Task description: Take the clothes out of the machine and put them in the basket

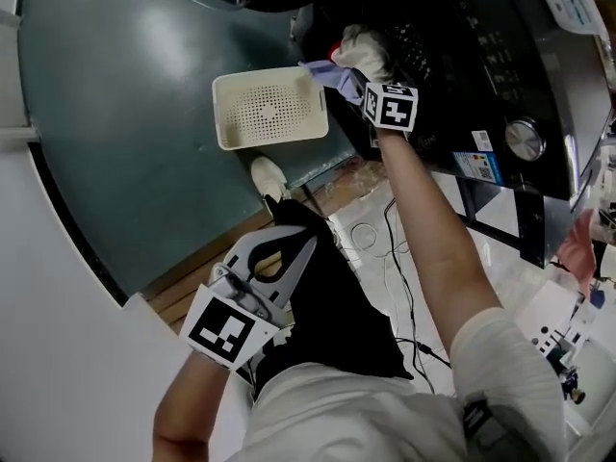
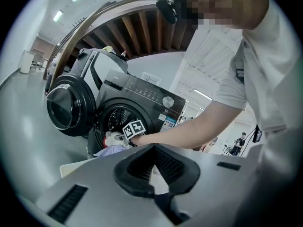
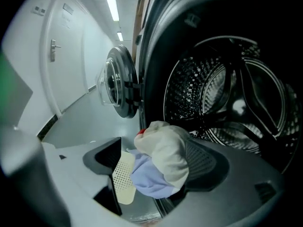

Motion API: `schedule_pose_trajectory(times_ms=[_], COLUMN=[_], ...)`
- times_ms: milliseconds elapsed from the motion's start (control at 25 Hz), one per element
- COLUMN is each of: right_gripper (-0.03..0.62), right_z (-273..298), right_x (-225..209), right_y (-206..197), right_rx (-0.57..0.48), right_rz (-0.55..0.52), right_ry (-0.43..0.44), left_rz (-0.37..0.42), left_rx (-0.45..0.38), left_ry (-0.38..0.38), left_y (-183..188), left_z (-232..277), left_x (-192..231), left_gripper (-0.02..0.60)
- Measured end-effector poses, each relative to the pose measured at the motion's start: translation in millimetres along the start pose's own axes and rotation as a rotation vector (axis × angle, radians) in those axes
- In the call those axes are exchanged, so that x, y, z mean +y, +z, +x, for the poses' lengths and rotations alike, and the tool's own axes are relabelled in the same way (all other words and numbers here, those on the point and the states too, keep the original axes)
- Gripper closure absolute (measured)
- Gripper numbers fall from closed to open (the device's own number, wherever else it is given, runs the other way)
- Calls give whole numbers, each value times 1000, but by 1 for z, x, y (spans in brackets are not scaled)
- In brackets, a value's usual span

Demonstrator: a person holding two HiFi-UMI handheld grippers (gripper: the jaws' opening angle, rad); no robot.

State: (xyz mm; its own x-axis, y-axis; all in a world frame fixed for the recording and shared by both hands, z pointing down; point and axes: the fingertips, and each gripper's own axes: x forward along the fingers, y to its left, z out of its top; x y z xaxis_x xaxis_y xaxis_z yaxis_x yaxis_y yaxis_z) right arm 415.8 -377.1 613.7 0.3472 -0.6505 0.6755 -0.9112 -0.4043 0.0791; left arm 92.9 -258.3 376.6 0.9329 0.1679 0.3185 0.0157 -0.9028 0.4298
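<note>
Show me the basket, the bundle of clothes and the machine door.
basket [image 1: 269,109], head view, its perforated bottom
bundle of clothes [image 3: 165,150], right gripper view, its cream upper part
machine door [image 2: 66,105], left gripper view, its round glass

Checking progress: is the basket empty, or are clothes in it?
Empty: the basket shows its perforated floor bare in the head view.

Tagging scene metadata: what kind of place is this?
Probably a lab or test hall, not a home laundry: a front-load washing machine stands on open floor, loose cables run across it, and strip lights line a long corridor.
</note>
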Motion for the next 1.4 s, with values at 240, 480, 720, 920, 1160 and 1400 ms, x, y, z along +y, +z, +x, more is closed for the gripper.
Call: schedule_pose_trajectory(times_ms=[240, 480, 720, 920, 1160, 1400], right_gripper=[171, 138, 131, 131, 132, 188], right_z=[51, 87, 119, 135, 132, 143], right_x=[-22, -40, -50, -46, -45, -50], right_y=[-10, -21, -49, -63, -72, -67], right_rx=[62, 131, 234, 245, 235, 207], right_rz=[1, 6, 36, 84, 141, 145], right_ry=[-23, -48, -36, -14, 24, 31], left_rz=[44, 24, -8, -59, -41, -41], left_rx=[63, 72, 69, 81, 83, 92], left_ry=[-40, -48, -55, -55, -67, -61], left_y=[-7, -8, -14, -24, -37, -32], left_z=[16, 24, 28, 32, 30, 42], left_x=[25, 49, 62, 67, 59, 69], left_gripper=[584, 584, 584, 584, 584, 584])
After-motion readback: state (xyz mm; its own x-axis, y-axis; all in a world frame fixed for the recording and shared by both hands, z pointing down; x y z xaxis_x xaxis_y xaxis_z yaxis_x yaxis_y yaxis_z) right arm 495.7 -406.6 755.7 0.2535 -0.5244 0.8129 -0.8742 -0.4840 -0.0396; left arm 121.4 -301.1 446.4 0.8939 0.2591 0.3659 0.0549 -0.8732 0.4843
